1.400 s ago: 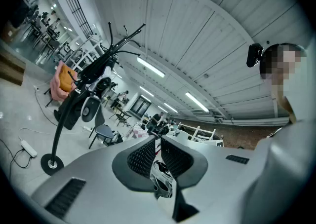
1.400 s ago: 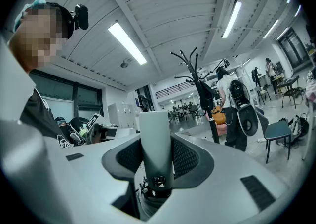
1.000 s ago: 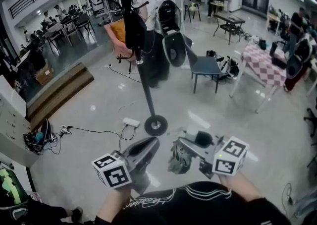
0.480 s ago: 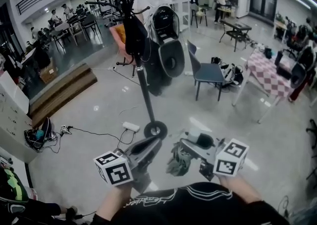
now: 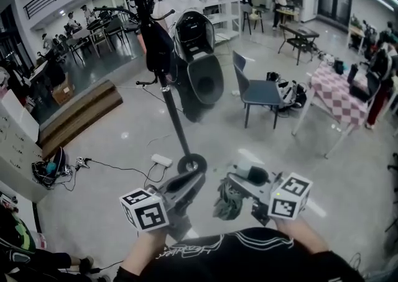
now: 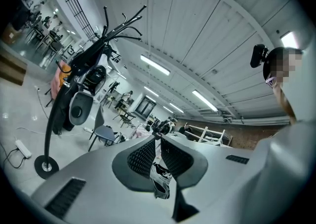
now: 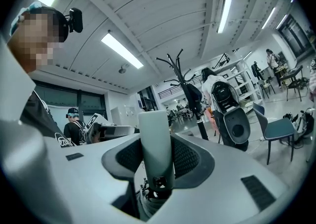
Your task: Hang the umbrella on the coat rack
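The folded umbrella [image 5: 226,199] hangs between my two grippers, low in the head view. My right gripper [image 5: 241,182] is shut on its pale cylindrical handle [image 7: 156,145], which stands upright between the pads. My left gripper [image 5: 188,182] is shut on a thin patterned strip of the umbrella's cloth [image 6: 160,169]. The black coat rack [image 5: 175,116] stands straight ahead on a round base [image 5: 191,164]. A black bag [image 5: 158,46] and a grey backpack [image 5: 200,57] hang from it. Its bare upper hooks [image 6: 121,25] spread out at the top. The rack [image 7: 191,94] also shows beyond the handle.
A white power strip [image 5: 162,160] with a cable lies left of the rack's base. A grey chair [image 5: 257,93] and a table with a checked cloth [image 5: 339,88] stand to the right. Wooden steps [image 5: 74,116] and a bag [image 5: 50,169] lie left. People work far back.
Both grippers have moved forward with the umbrella, toward the coat rack. The rack stands closer and has shifted a little left in the head view. Both grips are unchanged.
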Demonstrator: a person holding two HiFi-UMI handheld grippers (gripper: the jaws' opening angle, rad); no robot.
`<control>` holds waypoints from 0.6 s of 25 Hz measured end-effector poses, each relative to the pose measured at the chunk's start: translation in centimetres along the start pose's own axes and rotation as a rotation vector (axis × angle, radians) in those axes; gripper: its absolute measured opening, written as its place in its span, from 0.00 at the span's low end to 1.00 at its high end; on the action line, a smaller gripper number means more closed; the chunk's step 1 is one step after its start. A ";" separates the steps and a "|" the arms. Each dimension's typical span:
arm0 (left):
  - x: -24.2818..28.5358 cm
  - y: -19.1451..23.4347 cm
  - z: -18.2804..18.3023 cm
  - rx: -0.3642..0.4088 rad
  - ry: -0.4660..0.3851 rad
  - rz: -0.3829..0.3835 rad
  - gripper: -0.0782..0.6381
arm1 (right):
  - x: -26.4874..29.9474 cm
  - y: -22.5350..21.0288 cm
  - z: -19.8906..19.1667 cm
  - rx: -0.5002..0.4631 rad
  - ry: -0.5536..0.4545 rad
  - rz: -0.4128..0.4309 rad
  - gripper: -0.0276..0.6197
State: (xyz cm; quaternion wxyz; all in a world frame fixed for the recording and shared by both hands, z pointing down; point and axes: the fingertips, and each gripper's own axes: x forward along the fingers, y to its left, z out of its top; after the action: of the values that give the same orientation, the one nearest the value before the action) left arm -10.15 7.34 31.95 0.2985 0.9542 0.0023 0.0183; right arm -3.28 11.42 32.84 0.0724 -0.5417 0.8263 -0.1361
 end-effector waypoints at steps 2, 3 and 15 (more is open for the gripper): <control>0.7 -0.3 -0.4 0.007 -0.001 0.000 0.15 | -0.8 -0.8 -0.2 0.007 -0.001 -0.006 0.29; 0.9 -0.4 -0.6 0.009 -0.002 0.000 0.15 | -1.1 -1.0 -0.2 0.009 -0.002 -0.008 0.29; 3.5 1.5 -0.6 -0.020 0.008 -0.001 0.15 | -1.8 -4.7 -0.3 0.038 -0.007 -0.051 0.29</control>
State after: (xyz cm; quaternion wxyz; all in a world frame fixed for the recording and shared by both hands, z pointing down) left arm -6.69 6.46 33.40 0.3079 0.9512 0.0040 0.0220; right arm 1.52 11.37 34.50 0.0820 -0.5616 0.8092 -0.1519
